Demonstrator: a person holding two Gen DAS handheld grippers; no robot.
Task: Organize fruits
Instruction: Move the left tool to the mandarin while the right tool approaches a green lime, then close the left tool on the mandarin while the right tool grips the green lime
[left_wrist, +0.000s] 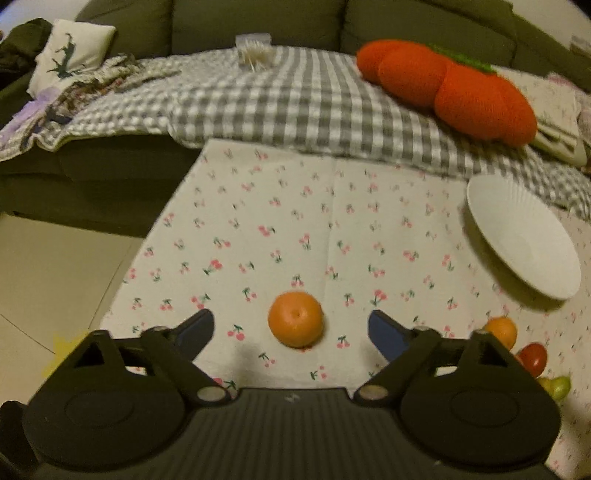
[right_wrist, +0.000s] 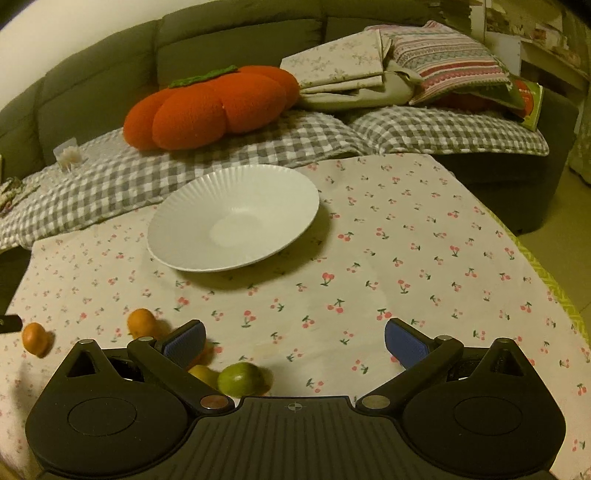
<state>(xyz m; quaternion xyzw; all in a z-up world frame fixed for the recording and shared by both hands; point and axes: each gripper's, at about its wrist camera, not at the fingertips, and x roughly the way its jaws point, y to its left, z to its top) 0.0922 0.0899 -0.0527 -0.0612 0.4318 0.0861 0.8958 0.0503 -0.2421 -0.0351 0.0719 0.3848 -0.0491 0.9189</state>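
Observation:
In the left wrist view an orange (left_wrist: 296, 319) lies on the cherry-print tablecloth (left_wrist: 295, 221), between the spread fingers of my open left gripper (left_wrist: 291, 328), untouched. A second orange (left_wrist: 501, 331), a red fruit (left_wrist: 533, 359) and a green fruit (left_wrist: 557, 387) lie at the right. The empty white plate (left_wrist: 521, 236) sits far right. In the right wrist view my right gripper (right_wrist: 294, 341) is open and empty. A green fruit (right_wrist: 241, 378) and a yellow fruit (right_wrist: 204, 373) lie near its left finger (right_wrist: 184, 343). Two oranges (right_wrist: 140, 322) (right_wrist: 35, 339) lie left. The plate (right_wrist: 232, 218) is ahead.
A green sofa (right_wrist: 229, 40) stands behind the table with a grey checked blanket (left_wrist: 295, 99), an orange pumpkin cushion (right_wrist: 210, 105), folded cloths (right_wrist: 343, 70) and a striped pillow (right_wrist: 447, 62). A clear box of cotton swabs (left_wrist: 254, 51) sits on the blanket. The table's left edge (left_wrist: 147, 236) drops to the floor.

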